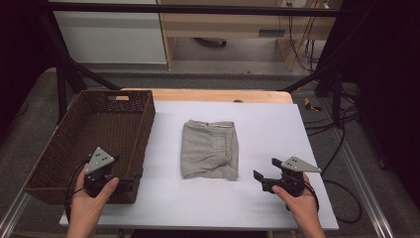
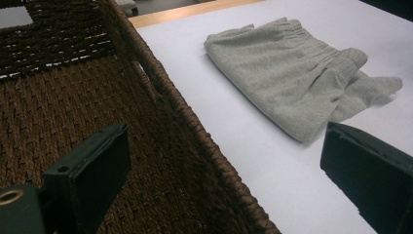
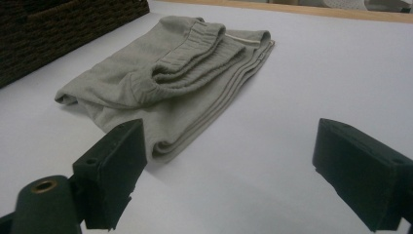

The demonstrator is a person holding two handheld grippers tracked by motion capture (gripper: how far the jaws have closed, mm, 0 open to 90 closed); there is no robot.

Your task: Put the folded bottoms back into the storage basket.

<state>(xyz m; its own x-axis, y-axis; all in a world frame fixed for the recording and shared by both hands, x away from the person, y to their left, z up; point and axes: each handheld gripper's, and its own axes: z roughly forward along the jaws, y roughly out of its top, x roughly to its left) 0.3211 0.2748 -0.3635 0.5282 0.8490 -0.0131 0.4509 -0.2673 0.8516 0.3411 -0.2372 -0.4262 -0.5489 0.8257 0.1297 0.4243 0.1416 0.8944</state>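
Two hand-held grippers wait at the near edge of the worktop (image 1: 277, 124), both with jaws standing apart and nothing between them. The right hand-held gripper (image 1: 265, 174) sits just off the near right corner of the folded grey garment (image 1: 210, 148), pointing left toward it; in the right gripper view that folded corner (image 3: 160, 146) lies just ahead of the left jaw, so this hand looks the nearer one for a first grasp. The left hand-held gripper (image 1: 130, 181) hovers at the near right corner of the wicker basket (image 1: 59, 148), with one jaw over the basket's weave and the other over the white worktop in the left gripper view, and the garment (image 2: 292, 83) lies further off, ahead and to its right. The garment's long side runs away from the person, waistband at the far end, between basket and right hand. Hard to judge is how many layers the fold holds: the stacked edges (image 3: 229, 92) show several, but the underside is hidden. The basket's near wall is cut off by the left hand (image 1: 91, 198).
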